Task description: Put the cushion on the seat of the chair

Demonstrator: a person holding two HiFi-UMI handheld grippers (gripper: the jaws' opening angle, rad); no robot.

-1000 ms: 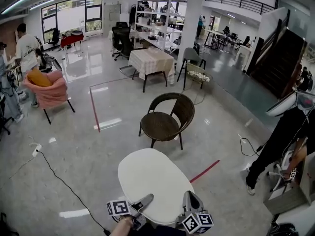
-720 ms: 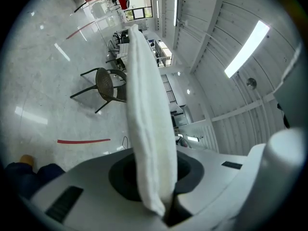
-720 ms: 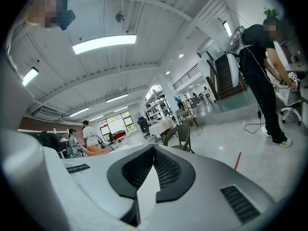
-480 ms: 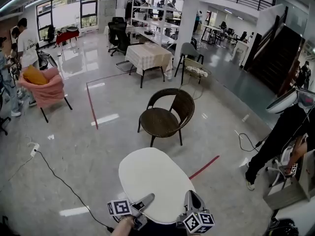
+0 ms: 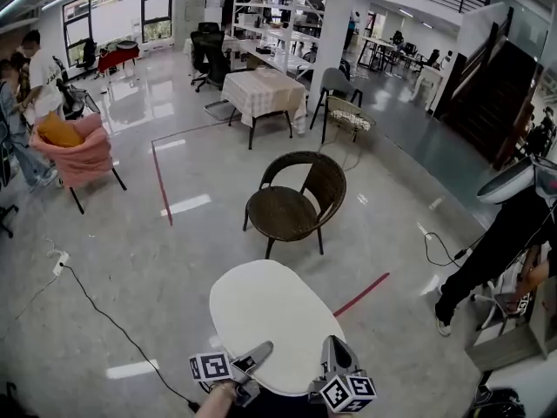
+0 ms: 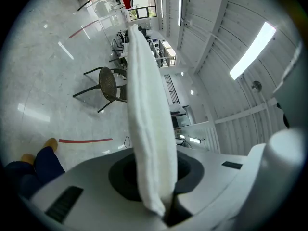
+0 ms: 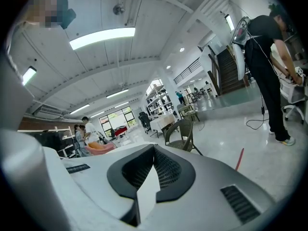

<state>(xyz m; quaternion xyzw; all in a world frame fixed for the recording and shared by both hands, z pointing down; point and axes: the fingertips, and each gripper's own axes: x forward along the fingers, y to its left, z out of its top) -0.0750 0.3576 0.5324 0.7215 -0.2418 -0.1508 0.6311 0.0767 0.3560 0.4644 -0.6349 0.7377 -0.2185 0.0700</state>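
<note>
A round white cushion (image 5: 274,320) hangs flat in front of me, held at its near edge by both grippers. My left gripper (image 5: 252,358) is shut on that edge, and the cushion (image 6: 147,119) stands edge-on between its jaws in the left gripper view. My right gripper (image 5: 335,355) is shut on it too; a thin white cushion edge (image 7: 146,194) shows between its dark pads (image 7: 168,170). The brown wicker chair (image 5: 291,203) stands on the floor beyond the cushion, its seat bare. It also shows as the chair (image 6: 106,83) and the chair (image 7: 183,131).
A pink armchair (image 5: 74,155) with an orange cushion stands at the left, with people (image 5: 39,68) behind it. A cloth-covered table (image 5: 265,94) lies beyond the chair. A person in black (image 5: 496,242) bends at the right. Red tape (image 5: 361,296) and a cable (image 5: 104,320) cross the floor.
The head view has shifted slightly. Both grippers keep their hold on the cushion, and it sits in the same place in front of me.
</note>
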